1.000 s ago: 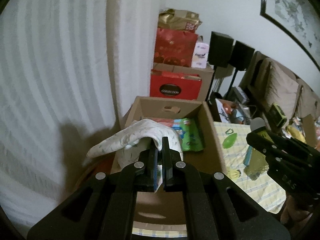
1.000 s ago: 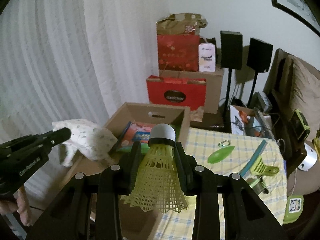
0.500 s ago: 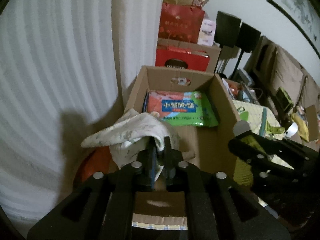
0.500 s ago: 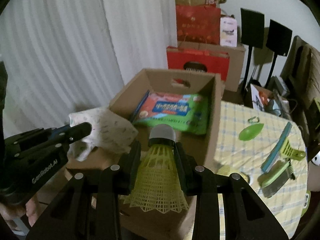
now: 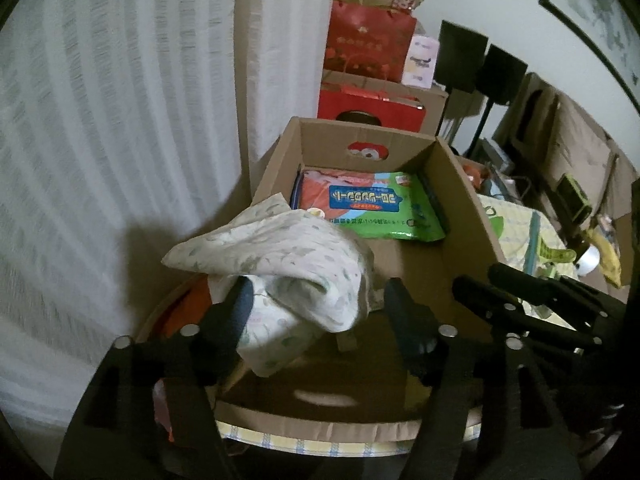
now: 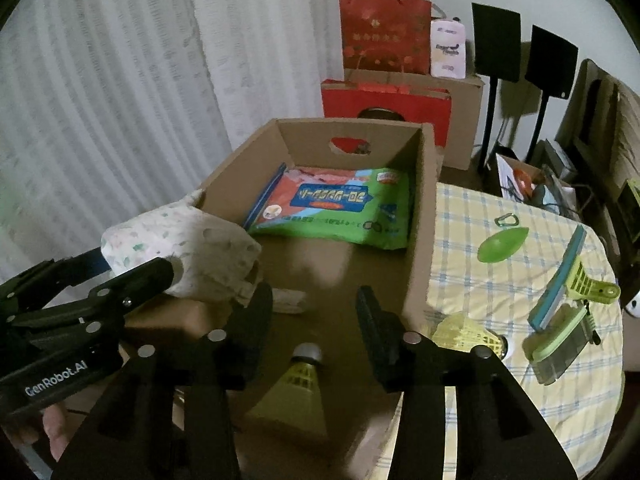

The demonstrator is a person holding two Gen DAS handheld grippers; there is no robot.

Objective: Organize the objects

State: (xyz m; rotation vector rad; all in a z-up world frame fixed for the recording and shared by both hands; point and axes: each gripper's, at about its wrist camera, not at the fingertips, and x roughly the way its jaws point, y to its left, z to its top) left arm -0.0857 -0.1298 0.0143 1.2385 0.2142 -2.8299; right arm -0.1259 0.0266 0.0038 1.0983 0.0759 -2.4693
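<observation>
White curtain backs a cardboard box (image 5: 472,216). Left wrist view: left gripper (image 5: 316,312), jaws just opened wide, patterned cloth (image 5: 280,256) draped loose between them over the box's 7 o'clock corner, apparently being released inside. Right wrist view: right gripper (image 6: 314,320), jaws just parted, yellow shuttlecock (image 6: 298,392) free below on the box floor; green packet (image 6: 336,208) at 12 o'clock.

The left black two-finger tongs (image 5: 316,304) have just been opening and stand spread, angled downward. The right black tongs (image 6: 314,308), at their three o'clock, have also just been opening, pads clear. Fingertips (image 6: 54,436) show under the left tongs.
</observation>
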